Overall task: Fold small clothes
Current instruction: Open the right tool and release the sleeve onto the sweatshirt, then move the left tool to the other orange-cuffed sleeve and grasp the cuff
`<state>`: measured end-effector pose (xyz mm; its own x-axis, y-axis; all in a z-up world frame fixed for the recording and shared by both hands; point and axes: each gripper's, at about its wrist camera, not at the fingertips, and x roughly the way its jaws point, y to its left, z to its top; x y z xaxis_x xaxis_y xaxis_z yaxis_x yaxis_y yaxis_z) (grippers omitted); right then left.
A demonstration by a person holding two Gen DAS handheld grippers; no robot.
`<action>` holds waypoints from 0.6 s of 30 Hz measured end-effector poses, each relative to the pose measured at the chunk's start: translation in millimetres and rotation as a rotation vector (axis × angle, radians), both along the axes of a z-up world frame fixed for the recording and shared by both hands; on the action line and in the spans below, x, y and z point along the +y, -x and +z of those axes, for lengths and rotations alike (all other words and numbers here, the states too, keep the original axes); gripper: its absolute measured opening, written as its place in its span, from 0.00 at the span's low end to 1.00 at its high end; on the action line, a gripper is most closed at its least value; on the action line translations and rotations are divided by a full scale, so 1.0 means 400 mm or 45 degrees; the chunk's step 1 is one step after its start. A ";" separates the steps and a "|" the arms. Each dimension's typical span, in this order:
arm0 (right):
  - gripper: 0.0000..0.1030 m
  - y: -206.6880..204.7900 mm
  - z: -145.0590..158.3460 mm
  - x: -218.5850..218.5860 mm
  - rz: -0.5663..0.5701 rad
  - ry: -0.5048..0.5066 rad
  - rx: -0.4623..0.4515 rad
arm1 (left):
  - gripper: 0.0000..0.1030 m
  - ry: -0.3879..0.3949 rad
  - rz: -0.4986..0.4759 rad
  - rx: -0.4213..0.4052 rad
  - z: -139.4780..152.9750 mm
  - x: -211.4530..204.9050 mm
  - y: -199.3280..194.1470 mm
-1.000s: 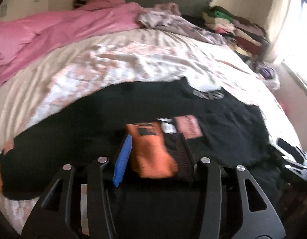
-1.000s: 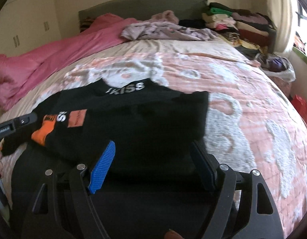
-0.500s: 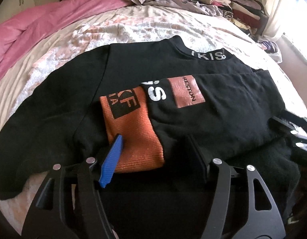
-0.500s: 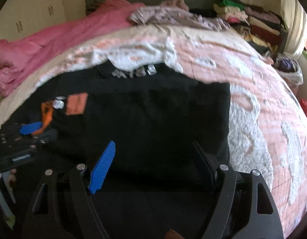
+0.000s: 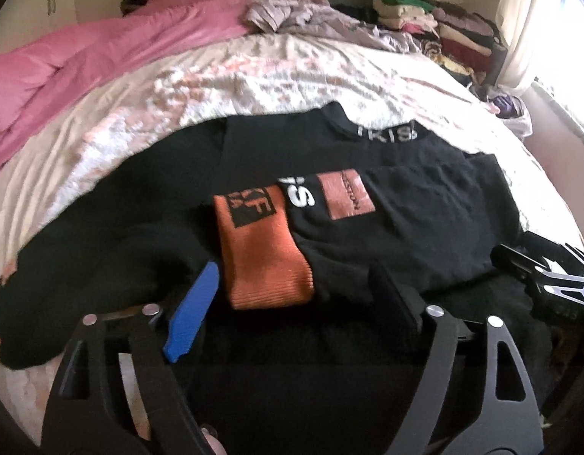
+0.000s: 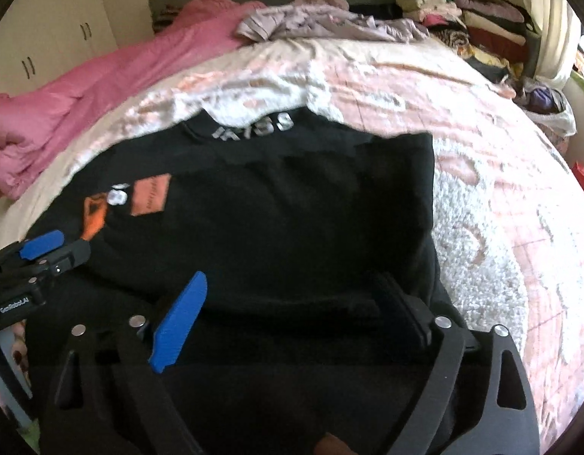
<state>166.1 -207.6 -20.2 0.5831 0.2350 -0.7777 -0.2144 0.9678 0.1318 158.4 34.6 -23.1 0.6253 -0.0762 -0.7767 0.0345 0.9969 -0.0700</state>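
Left wrist view: the black top (image 5: pixel 368 159) looks soft and limp, probably best pinched at its near hem; both grippers' fingers have just been spread, nothing clamped.

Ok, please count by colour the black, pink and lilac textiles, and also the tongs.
Black sweatshirt: 1
Pink duvet: 1
Lilac heap: 1
Tongs: 2, left tongs and right tongs, both just opened wider, sweatshirt cloth between the jaws, not gripped
Total: 5

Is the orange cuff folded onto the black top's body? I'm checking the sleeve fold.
Yes: the orange cuff lies across the front of the black top, beside its rust patch.
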 end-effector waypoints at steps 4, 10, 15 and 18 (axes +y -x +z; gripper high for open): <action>0.90 0.024 0.031 0.015 0.019 -0.010 -0.040 | 0.80 -0.007 0.032 -0.029 0.030 0.022 0.021; 0.95 0.061 0.088 0.049 0.048 -0.033 -0.128 | 0.89 -0.021 0.099 -0.055 0.055 0.075 0.055; 0.96 0.087 0.126 0.099 0.096 -0.047 -0.171 | 0.91 -0.036 0.153 -0.067 0.069 0.121 0.076; 0.96 0.099 0.145 0.143 0.141 -0.039 -0.187 | 0.91 -0.042 0.189 -0.079 0.078 0.153 0.091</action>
